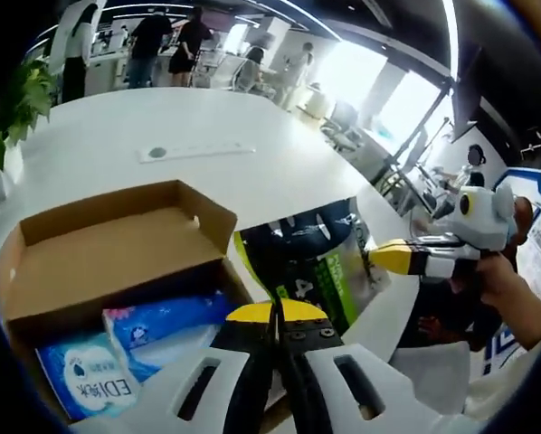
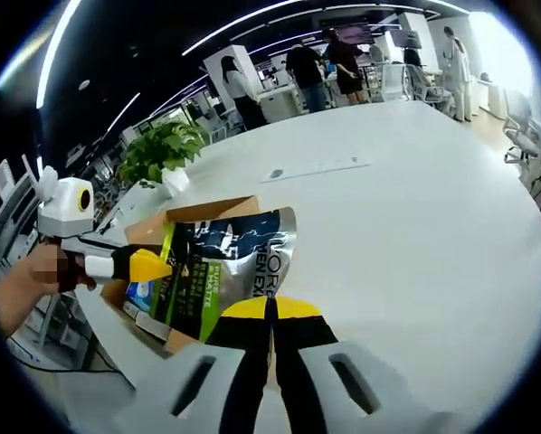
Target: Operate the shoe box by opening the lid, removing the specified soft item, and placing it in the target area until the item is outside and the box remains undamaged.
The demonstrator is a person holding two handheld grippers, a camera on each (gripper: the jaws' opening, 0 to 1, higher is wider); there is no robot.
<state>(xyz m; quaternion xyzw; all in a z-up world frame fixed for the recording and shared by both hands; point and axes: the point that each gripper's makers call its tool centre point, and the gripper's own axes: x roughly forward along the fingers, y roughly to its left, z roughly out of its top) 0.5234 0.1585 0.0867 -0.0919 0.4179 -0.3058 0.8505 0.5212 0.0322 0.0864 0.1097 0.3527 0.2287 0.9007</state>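
Right gripper, jaws closed on the lower edge of the shiny dark-and-green foil pouch, was best carried clear toward three o'clock of the opened brown cardboard shoe box, whose lid was kept unstruck, while the left gripper was seen closed, apparently empty.

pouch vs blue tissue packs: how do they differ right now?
Place: the pouch is up out of the shoe box, while the blue tissue packs lie inside it.
Hold: the right hand-held gripper is shut on the pouch; nothing grips the tissue packs.
Look: the pouch is shiny silver, dark and green; the tissue packs are blue and white.
Shared: both are soft, printed plastic packs.
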